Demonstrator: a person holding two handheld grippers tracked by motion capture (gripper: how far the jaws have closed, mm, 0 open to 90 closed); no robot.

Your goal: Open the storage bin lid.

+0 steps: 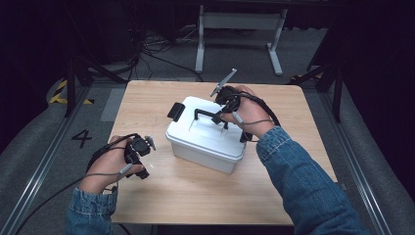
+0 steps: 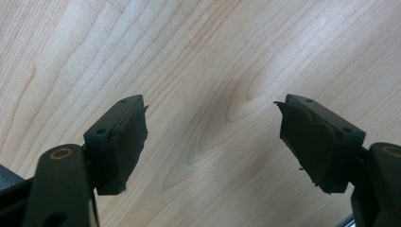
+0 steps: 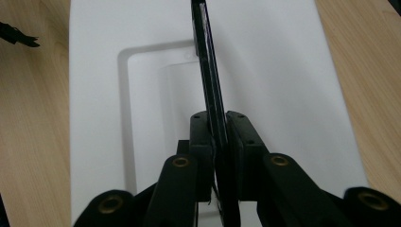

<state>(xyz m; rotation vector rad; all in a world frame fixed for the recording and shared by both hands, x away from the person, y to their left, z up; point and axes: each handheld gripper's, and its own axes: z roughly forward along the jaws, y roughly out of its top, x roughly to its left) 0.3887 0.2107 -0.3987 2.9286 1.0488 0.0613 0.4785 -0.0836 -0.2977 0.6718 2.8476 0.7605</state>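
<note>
White box [image 1: 205, 139] with black handle [image 1: 211, 116] and black latch [image 1: 175, 111] at its far-left end, pale wood-grain surface [image 1: 195, 196] beneath it, black grippers, blue denim sleeves [image 1: 303, 181].

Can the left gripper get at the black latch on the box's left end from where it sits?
Probably yes: the left gripper is open over bare table, and nothing lies between it and the latch on the white box.

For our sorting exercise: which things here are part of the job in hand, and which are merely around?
In the job:
white box
black handle
right gripper, shut on the handle

Merely around:
left gripper, open over the table
metal frame
</note>
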